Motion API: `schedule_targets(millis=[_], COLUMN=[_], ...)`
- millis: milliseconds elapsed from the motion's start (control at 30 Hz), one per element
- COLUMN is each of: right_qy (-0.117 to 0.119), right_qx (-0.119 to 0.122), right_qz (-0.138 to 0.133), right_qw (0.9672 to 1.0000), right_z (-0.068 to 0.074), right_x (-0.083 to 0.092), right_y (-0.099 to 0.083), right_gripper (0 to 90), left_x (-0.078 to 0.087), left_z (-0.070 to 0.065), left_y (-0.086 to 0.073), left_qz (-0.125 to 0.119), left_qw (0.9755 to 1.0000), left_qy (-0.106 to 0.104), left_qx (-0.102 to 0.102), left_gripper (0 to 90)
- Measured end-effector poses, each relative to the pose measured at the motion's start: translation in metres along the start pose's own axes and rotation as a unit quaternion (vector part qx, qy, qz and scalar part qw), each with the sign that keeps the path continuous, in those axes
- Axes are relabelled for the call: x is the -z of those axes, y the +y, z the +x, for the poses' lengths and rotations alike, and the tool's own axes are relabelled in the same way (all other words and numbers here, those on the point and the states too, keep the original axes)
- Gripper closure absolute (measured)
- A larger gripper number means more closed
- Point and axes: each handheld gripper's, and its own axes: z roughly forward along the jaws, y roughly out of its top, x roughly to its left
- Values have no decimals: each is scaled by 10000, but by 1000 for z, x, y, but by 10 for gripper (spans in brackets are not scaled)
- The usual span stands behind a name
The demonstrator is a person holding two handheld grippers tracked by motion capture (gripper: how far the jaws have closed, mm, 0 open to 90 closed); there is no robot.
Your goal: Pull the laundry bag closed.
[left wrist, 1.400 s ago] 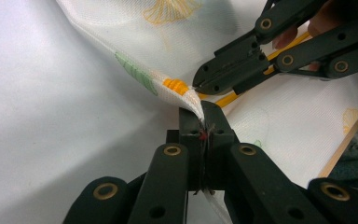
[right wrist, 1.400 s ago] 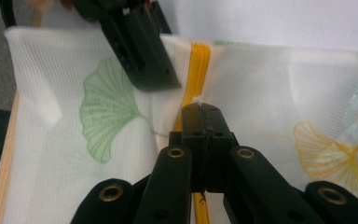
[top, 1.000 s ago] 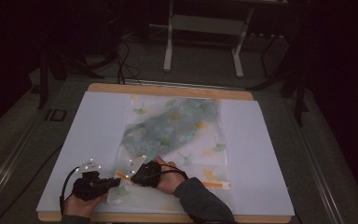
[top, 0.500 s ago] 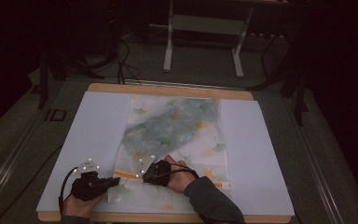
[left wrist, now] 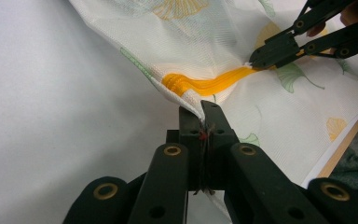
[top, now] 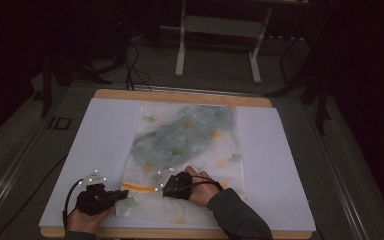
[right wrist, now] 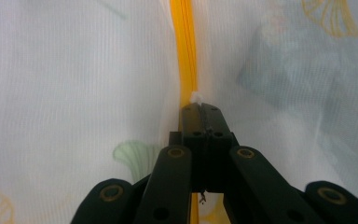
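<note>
Dark room; a white sheet (top: 100, 145) covered the wooden table (top: 180, 96). A mesh bag (top: 190, 145) with leaf print lay at the sheet's centre, its orange zipper (top: 139, 187) at the 6 o'clock end. Left gripper (left wrist: 201, 109) was clamped on the bag's corner fabric, just at 7 o'clock of the zipper. Right gripper (right wrist: 201, 108), at 3 o'clock of the left one, was pinched on the zipper's white pull (right wrist: 196, 97). Bluish contents showed through the mesh.

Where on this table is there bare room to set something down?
Free: the white sheet left of the mesh bag, and the strip right of it. Crowded: the near edge, where the left gripper and right gripper pinch the bag's orange zipper.
</note>
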Motion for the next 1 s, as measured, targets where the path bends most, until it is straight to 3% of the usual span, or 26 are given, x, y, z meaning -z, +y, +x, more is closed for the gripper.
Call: schedule_targets(millis=[1000], right_qy=[-27], right_qx=[-346], right_qz=[-23], right_qw=[9994], right_z=[-10], right_x=[25], right_y=[-45], right_gripper=[900], left_x=[1], left_z=[1], left_y=[-1], left_qz=[-12], left_qw=[10000], left_qy=[25], left_qx=[41], left_gripper=[885])
